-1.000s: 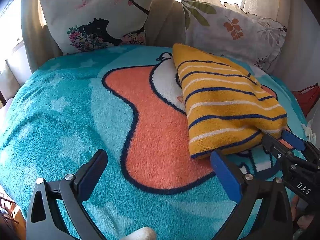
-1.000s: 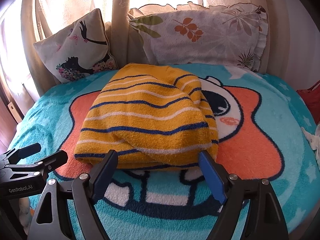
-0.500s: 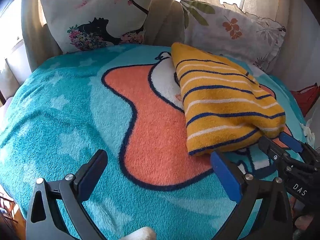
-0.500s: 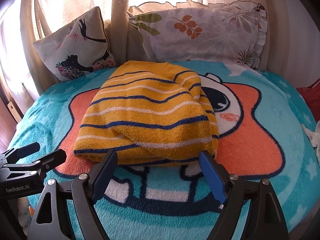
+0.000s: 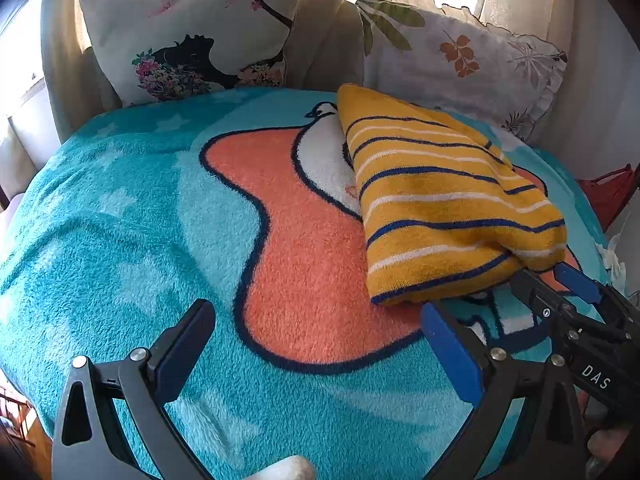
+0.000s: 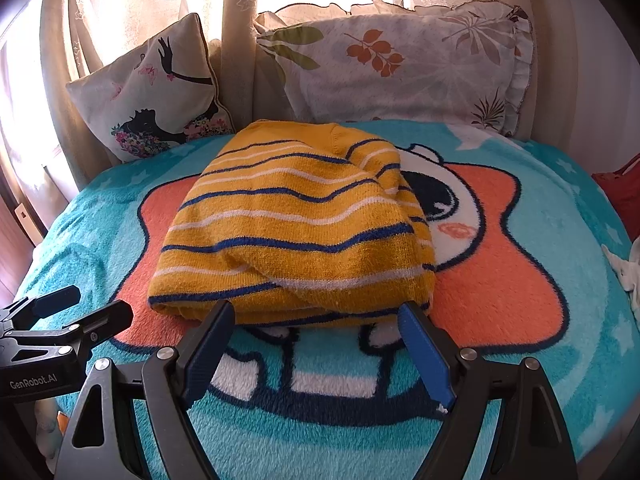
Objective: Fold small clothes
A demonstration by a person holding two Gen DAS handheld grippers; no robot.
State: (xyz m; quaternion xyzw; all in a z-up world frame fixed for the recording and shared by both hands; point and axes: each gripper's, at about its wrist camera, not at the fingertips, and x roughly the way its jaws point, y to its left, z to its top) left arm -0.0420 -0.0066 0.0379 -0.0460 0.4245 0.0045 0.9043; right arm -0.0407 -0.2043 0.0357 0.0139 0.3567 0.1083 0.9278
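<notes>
A yellow knit sweater [image 6: 296, 228] with blue and white stripes lies folded on a teal cartoon blanket [image 6: 560, 216]; it also shows at the right of the left wrist view [image 5: 448, 208]. My right gripper [image 6: 316, 320] is open and empty, its fingertips just short of the sweater's near edge. My left gripper [image 5: 316, 316] is open and empty over the blanket [image 5: 120, 208], left of the sweater. The right gripper also shows in the left wrist view [image 5: 556, 280], and the left gripper in the right wrist view [image 6: 80, 308].
Two pillows lean at the back: one with a black figure print [image 6: 156, 92] and one with leaves [image 6: 400, 64]. Curtains [image 6: 168, 0] hang behind them. A red item [image 5: 608, 196] and a white cloth [image 6: 624, 272] lie at the bed's right edge.
Both grippers have pulled back slightly from the sweater and stay open. The sweater lies still.
</notes>
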